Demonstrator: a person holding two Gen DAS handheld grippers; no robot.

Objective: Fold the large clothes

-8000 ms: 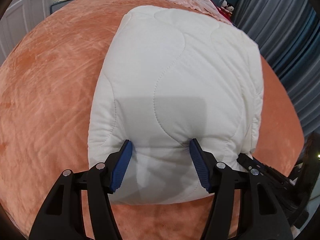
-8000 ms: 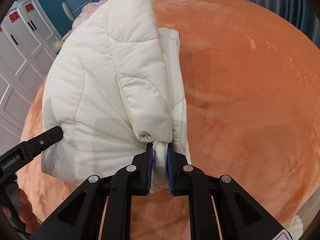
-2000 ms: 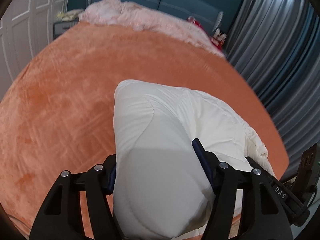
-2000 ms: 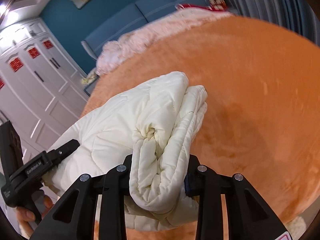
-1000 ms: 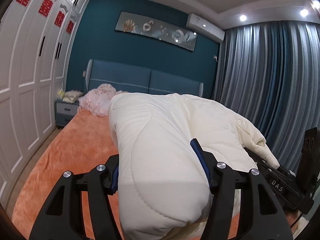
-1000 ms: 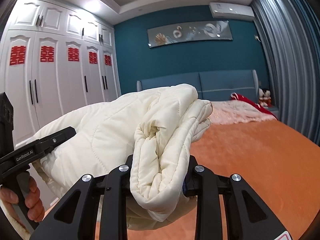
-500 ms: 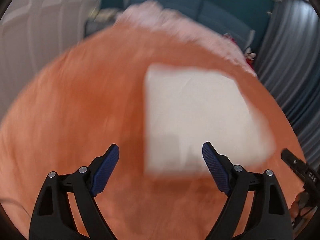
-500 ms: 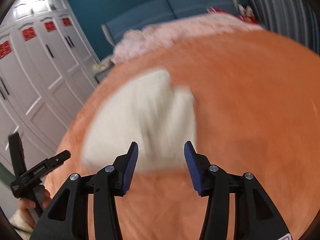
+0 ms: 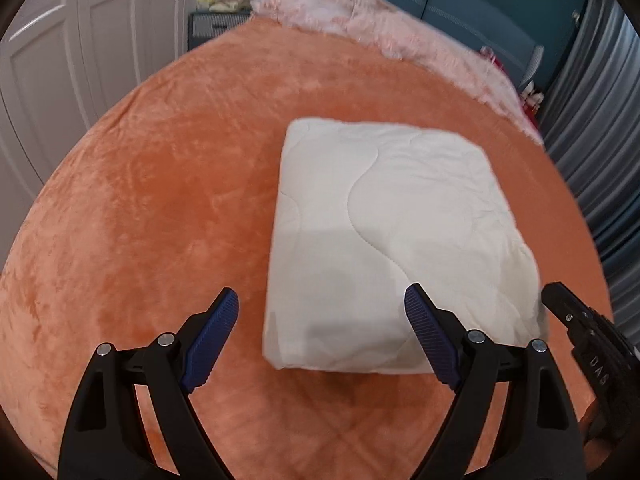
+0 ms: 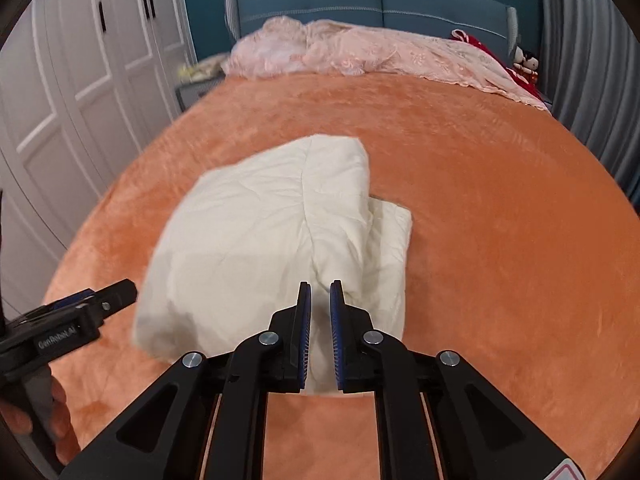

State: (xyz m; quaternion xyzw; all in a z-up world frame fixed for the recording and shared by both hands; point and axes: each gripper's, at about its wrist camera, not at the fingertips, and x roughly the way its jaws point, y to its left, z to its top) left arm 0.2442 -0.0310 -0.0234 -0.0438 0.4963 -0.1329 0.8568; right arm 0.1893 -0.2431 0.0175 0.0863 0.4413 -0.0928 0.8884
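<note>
Cream quilted coat point(image 9: 396, 240), folded on bed point(image 9: 152, 208): soft, bulky; grasp thick edges. Left gripper point(image 9: 322, 342) spread, right gripper point(image 10: 320, 334) nearly closed, empty.

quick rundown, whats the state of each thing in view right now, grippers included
cream quilted padded garment: folded into a thick rectangle, lying flat on the bed, not held
orange plush bedspread: spread over the bed, garment resting on it
pink lace blanket: bunched by the headboard
left gripper: wide open, empty
right gripper: nearly closed, narrow gap, nothing visibly pinched
</note>
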